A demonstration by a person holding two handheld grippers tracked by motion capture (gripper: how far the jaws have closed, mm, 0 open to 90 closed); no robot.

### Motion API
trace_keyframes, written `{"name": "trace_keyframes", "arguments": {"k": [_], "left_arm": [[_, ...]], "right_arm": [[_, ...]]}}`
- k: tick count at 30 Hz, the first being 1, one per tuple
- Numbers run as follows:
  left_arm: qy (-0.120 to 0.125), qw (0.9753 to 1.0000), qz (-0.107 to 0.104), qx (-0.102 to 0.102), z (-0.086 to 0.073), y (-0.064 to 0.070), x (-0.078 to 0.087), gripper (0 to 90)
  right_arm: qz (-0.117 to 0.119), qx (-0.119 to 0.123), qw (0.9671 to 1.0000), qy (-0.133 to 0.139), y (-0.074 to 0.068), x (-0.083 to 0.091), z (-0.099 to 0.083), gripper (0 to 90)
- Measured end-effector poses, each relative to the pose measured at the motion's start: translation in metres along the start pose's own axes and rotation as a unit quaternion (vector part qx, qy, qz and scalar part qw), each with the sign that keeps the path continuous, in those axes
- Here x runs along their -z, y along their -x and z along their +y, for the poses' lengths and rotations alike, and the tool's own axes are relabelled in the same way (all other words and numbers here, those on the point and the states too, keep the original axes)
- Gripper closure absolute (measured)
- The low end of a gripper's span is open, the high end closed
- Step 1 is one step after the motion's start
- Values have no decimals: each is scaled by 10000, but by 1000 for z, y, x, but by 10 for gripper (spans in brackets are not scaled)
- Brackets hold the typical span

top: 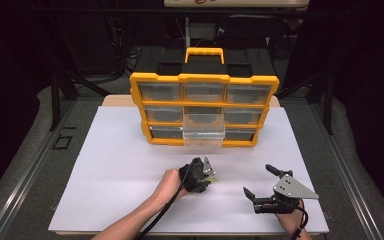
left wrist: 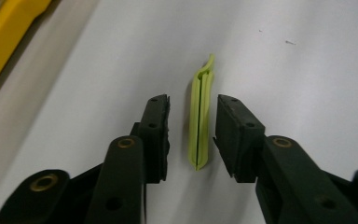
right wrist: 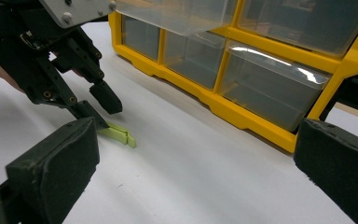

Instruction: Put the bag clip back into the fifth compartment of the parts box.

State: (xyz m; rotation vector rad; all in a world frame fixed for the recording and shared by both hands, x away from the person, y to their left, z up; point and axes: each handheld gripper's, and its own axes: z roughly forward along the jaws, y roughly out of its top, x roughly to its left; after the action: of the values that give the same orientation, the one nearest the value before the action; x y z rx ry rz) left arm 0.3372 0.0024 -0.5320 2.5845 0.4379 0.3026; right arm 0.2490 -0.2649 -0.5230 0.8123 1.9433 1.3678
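A small yellow-green clip lies flat on the white board. My left gripper is lowered over it, open, with one pad on each side of the clip and a small gap to each. In the right gripper view the clip pokes out from under the left gripper. My right gripper rests wide open on the board near the front right, nothing between its fingers. A yellow and black drawer organizer stands at the back, its middle drawer pulled out.
The organizer holds several clear drawers and has a yellow carry handle on top. The white board covers a wooden table; dark floor and metal rails lie on both sides.
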Motion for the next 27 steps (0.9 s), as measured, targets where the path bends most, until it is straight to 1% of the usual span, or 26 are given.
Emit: {"name": "trace_keyframes", "arguments": {"k": [1,2,7,12,18,20,22,23,27], "left_arm": [[0,10000,0,0,0,0,0,678],[-48,10000,-69,-1,1,-1,-1,693],[-171,9997,-146,1,3,-1,-4,738],[-234,9995,-220,39,3,-3,-6,785],[-325,9991,-269,18,5,-5,-7,790],[-378,9987,-344,37,6,-6,-7,791],[-419,9984,-373,43,7,-7,-8,794],[-456,9983,-368,-11,9,-7,-8,796],[-481,9981,-368,-82,12,-8,-8,804]], "right_arm": [[0,0,10000,0,0,0,0,0],[4,-8,10000,-7,0,0,0,0],[2,8,10000,-28,0,-1,0,0],[13,11,10000,-40,0,-1,0,0],[35,22,10000,-29,0,0,0,0],[41,5,10000,-39,-1,0,0,0],[44,9,10000,-41,-1,0,0,0],[43,6,10000,-45,-1,0,0,0],[45,14,10000,-61,0,-1,-1,0]]}}
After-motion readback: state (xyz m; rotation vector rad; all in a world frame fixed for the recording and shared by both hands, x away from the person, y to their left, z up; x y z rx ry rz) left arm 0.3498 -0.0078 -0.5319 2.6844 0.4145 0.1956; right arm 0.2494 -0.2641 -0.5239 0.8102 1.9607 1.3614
